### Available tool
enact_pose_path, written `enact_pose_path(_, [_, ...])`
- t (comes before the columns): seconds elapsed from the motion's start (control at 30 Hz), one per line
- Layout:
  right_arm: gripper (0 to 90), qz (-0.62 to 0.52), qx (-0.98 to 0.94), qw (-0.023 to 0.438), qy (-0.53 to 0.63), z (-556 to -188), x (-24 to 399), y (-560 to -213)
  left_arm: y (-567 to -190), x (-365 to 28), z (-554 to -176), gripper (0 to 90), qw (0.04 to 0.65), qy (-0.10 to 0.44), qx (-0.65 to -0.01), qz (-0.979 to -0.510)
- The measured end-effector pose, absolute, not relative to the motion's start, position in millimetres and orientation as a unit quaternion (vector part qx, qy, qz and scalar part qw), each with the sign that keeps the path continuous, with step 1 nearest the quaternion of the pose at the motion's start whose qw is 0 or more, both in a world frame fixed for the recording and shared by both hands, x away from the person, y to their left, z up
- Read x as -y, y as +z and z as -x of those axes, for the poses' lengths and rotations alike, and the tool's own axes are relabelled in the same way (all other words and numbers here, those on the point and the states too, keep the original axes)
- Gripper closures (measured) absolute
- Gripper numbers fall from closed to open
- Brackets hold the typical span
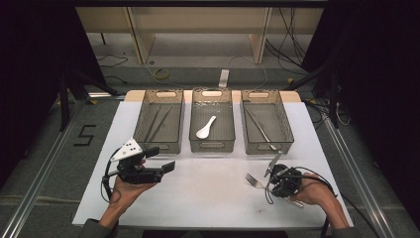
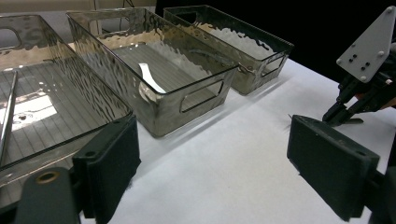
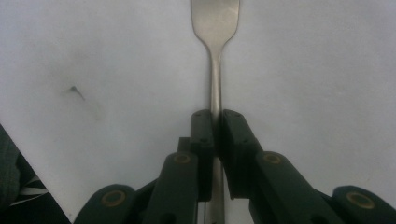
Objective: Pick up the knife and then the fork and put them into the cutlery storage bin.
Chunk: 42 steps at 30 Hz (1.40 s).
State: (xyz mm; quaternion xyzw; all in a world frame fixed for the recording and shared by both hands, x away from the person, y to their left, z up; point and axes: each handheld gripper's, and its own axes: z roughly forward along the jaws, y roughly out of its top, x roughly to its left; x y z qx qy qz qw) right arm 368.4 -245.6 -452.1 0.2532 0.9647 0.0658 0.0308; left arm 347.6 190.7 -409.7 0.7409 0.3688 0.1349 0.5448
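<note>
Our right gripper (image 3: 215,128) has its fingers clamped on the fork (image 3: 215,28) handle; the fork's long axis runs toward twelve o'clock from them. It lies flat on the surface (image 1: 208,193). Our left gripper (image 2: 224,163) hangs wide open at nine o'clock, well apart.

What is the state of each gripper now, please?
Left gripper: open, holding nothing.
Right gripper: closed on the fork handle, on the white table.

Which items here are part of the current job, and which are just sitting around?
In the job:
- fork, lying on the table
- right gripper, shut on the fork's handle
- right bin, already holding a metal utensil: a likely destination

Lying about:
- left gripper, open, holding nothing
- white spoon in middle bin
- left bin
</note>
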Motion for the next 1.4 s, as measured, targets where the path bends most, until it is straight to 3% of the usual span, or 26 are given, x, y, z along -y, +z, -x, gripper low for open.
enact_pose_path(0.73, [84.7, -0.276, -0.948, 0.048, 0.152, -370.6, 254.7, -423.2, -410.1, -191.4, -347.9, 16.4, 0.545, 0.135, -0.371, -0.74])
enact_pose_path(1.4, [84.7, -0.33, -0.907, 0.088, 0.247, -408.9, 266.5, -382.6, -409.9, -194.2, -348.2, 16.4, 0.552, 0.137, -0.375, -0.732])
